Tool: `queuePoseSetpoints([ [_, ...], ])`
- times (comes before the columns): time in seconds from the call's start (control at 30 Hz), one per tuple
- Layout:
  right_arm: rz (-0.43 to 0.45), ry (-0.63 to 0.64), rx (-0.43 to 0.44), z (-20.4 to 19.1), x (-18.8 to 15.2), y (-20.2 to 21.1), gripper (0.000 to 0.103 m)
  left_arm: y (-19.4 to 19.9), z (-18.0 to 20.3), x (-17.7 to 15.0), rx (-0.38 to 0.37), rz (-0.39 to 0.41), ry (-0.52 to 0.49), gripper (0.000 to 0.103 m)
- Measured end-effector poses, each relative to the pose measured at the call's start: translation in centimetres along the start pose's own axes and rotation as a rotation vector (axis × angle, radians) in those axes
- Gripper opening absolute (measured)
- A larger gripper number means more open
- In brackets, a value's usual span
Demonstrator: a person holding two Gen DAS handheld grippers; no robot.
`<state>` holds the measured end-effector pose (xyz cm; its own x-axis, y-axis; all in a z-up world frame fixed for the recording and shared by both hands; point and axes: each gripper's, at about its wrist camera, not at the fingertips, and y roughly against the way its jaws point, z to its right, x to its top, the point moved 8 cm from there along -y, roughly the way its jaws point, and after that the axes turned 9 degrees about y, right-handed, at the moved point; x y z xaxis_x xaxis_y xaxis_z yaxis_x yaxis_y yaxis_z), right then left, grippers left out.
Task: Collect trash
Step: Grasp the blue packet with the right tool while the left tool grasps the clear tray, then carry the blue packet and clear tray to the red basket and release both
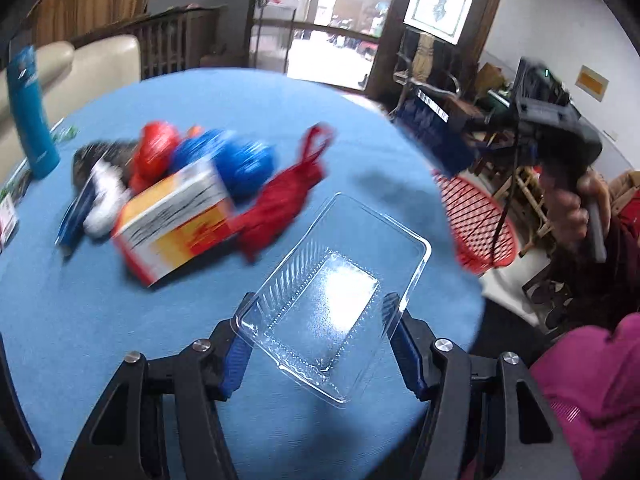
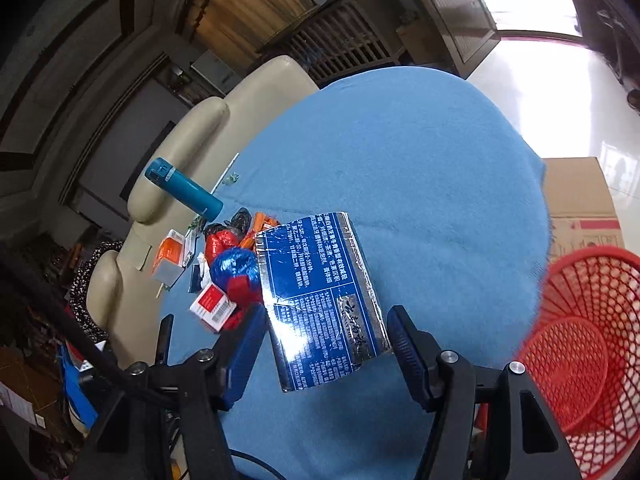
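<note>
Left tongs (image 1: 320,320) grip the clear plastic tray (image 1: 340,280); right tongs (image 2: 326,340) grip the blue foil carton (image 2: 320,296). A litter heap (image 1: 176,184) remains mid-bench; the red mesh basket (image 2: 592,340) waits beyond the bench edge.

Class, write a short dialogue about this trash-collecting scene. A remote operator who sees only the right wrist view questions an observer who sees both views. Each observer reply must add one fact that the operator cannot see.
Operator: My gripper has the blue foil packet. Is the other gripper holding anything?
Observer: Yes. The left gripper grips a clear plastic tray, with a finger on each long side.
Operator: Where is that tray relative to the trash pile?
Observer: It is over the near part of the blue table, to the right of the yellow-and-red box in the left wrist view and not touching it.
</note>
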<state>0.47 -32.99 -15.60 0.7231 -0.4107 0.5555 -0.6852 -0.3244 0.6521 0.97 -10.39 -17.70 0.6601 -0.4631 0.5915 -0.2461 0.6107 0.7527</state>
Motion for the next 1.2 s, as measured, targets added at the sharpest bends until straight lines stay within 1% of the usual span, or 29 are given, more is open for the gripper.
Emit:
queuePoseSetpoints([
  [0.1, 0.033, -0.027, -0.015, 1.8, -1.0, 2.7, 0.066, -0.3, 4.1, 1.8, -0.019, 0.014, -0.019, 0.064],
  [0.2, 0.067, -0.062, -0.048, 4.3, -2.0, 5.6, 0.066, -1.8, 8.2, 4.1, -0.01, 0.011, -0.057, 0.064],
  [0.27, 0.088, -0.099, -0.067, 6.4, -2.7, 7.4, 0.066, -2.7, 11.1, 5.4, -0.017, 0.009, -0.083, 0.064],
  [0.33, 0.107, -0.146, -0.089, 8.8, -3.4, 9.0, 0.066, -4.1, 14.4, 6.4, -0.036, -0.013, -0.106, 0.065],
  [0.37, 0.112, -0.165, -0.099, 9.7, -3.4, 9.4, 0.066, -4.9, 15.3, 6.7, -0.04, -0.021, -0.115, 0.065],
  [0.43, 0.123, -0.206, -0.127, 11.7, -4.0, 10.4, 0.066, -7.5, 17.7, 7.4, -0.04, -0.047, -0.145, 0.065],
  [0.5, 0.131, -0.244, -0.134, 13.5, -4.7, 11.1, 0.067, -9.9, 19.2, 7.7, -0.044, -0.082, -0.148, 0.065],
  [0.53, 0.134, -0.269, -0.138, 14.5, -5.1, 11.3, 0.068, -10.4, 19.4, 7.9, -0.049, -0.094, -0.147, 0.066],
  [0.6, 0.136, -0.314, -0.136, 16.3, -5.8, 11.8, 0.068, -12.3, 20.2, 8.0, -0.032, -0.114, -0.163, 0.067],
  [0.7, 0.149, -0.383, -0.107, 18.1, -6.2, 12.0, 0.069, -14.6, 20.8, 7.7, -0.017, -0.162, -0.187, 0.068],
  [0.77, 0.167, -0.419, -0.079, 19.1, -6.4, 12.6, 0.077, -15.1, 21.0, 7.3, -0.013, -0.181, -0.178, 0.07],
  [0.83, 0.186, -0.422, -0.081, 19.5, -6.5, 12.9, 0.077, -14.8, 20.7, 7.1, -0.003, -0.187, -0.178, 0.07],
  [0.9, 0.196, -0.418, -0.099, 19.5, -6.4, 13.2, 0.077, -13.9, 20.6, 7.3, 0.014, -0.169, -0.189, 0.07],
  [0.97, 0.208, -0.402, -0.102, 19.0, -6.1, 13.3, 0.077, -13.3, 20.2, 8.2, 0.057, -0.139, -0.191, 0.07],
  [1.07, 0.209, -0.364, -0.109, 17.7, -5.5, 13.2, 0.077, -10.4, 17.9, 9.2, 0.167, -0.065, -0.176, 0.07],
  [1.13, 0.202, -0.333, -0.111, 16.5, -5.1, 12.7, 0.077, -8.7, 16.6, 9.6, 0.221, -0.017, -0.159, 0.07],
  [1.2, 0.191, -0.296, -0.106, 15.0, -4.5, 11.9, 0.077, -6.7, 14.8, 10.1, 0.311, 0.027, -0.141, 0.07],
])
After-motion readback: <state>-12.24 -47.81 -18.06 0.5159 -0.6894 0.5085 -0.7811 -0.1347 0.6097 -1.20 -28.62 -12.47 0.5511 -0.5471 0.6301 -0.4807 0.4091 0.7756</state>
